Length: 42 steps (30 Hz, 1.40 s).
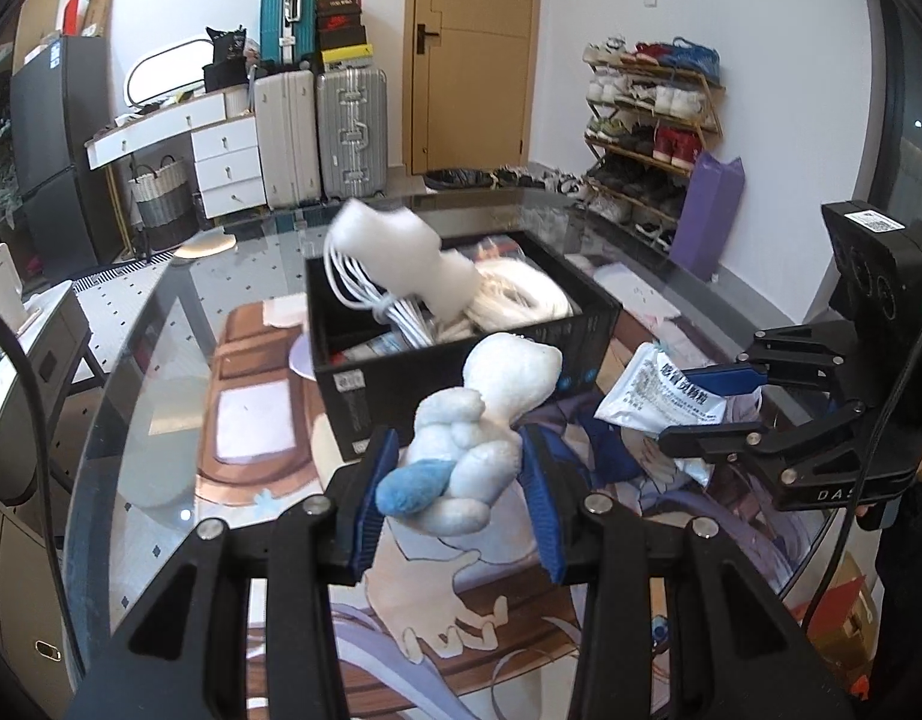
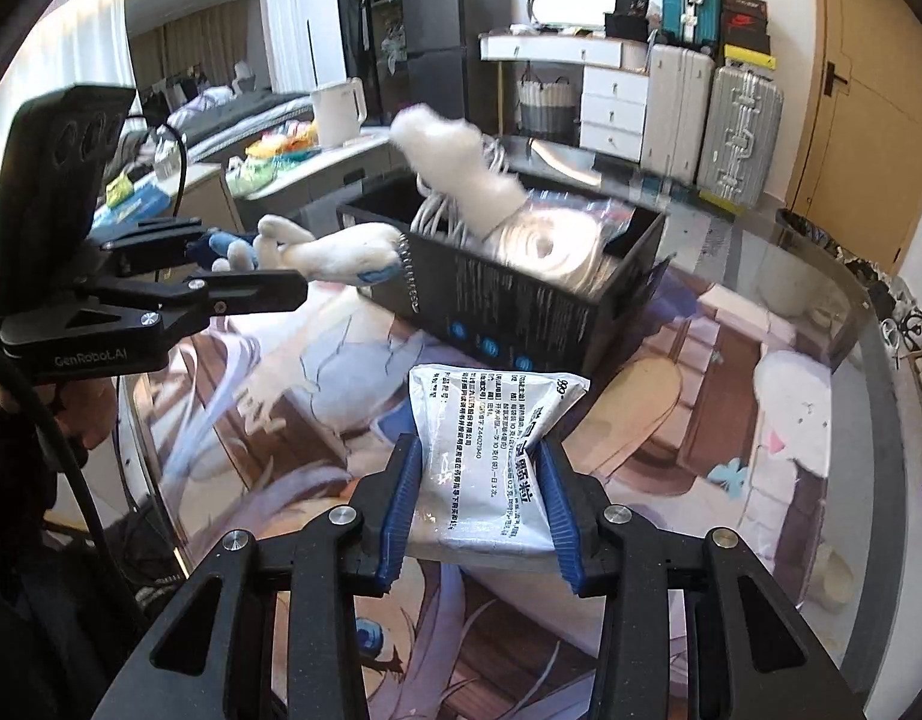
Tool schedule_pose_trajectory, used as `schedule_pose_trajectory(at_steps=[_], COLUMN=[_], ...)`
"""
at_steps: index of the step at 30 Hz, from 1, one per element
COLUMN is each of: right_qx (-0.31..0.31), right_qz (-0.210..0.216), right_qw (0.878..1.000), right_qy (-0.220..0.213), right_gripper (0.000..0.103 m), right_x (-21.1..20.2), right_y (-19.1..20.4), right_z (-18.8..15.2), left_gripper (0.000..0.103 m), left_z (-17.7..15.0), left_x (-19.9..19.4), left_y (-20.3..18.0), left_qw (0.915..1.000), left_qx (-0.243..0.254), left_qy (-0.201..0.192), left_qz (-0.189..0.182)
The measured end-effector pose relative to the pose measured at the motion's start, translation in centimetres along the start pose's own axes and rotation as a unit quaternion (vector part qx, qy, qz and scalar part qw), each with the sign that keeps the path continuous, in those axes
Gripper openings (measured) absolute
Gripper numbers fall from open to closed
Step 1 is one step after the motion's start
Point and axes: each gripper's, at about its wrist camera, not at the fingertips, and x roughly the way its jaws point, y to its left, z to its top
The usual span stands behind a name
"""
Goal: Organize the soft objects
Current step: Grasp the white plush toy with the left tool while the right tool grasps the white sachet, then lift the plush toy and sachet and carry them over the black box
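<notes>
Plush toy (image 1: 461, 450), white with a blue tail, is clamped between the blue pads of the left gripper (image 1: 458, 492), whose jaws are closed partway around its body; it is held above the printed mat (image 1: 251, 420), with the black box (image 1: 461, 360) just beyond it at 12 o'clock. A printed white pouch (image 2: 491, 462) is pinched at its lower half by the right gripper (image 2: 482, 510). In the box, coiled white cables (image 1: 521, 294) and a white fluffy object (image 1: 401, 252) are seen, the latter blurred.
</notes>
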Motion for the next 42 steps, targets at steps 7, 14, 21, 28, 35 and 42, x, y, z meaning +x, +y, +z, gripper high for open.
schedule_pose_trajectory(at_steps=[7,14,21,28,35,42], right_qx=[0.021,0.036,0.045,0.064,0.076,0.097], right_qz=[-0.011,-0.022,-0.025,-0.030,-0.037,-0.046], right_qw=[0.999,0.997,0.996,0.994,0.993,0.991], right_qy=[-0.049,-0.070,-0.076,-0.081,-0.082,-0.077], right_gripper=[0.040,0.040,0.040,0.040,0.040,0.040], right_x=[-2.3,-2.6,-1.9,-1.0,0.1,1.5], right_y=[-0.5,-1.1,-1.5,-2.4,-2.6,-3.2], right_z=[1.4,3.2,4.5,5.4,6.8,7.9], left_gripper=[0.040,0.040,0.040,0.040,0.040,0.040], left_z=[0.8,1.7,2.1,1.9,2.9,4.3], left_x=[-0.1,-0.3,-0.5,-1.1,-0.9,0.6], left_y=[1.9,3.4,4.4,6.3,7.6,8.0], left_qw=[0.9996,0.9986,0.9975,0.9953,0.9931,0.9920], left_qx=[-0.018,-0.035,-0.048,-0.067,-0.080,-0.091], left_qy=[-0.014,-0.029,-0.043,-0.051,-0.060,-0.064], left_qz=[0.015,0.025,0.030,0.048,0.062,0.059])
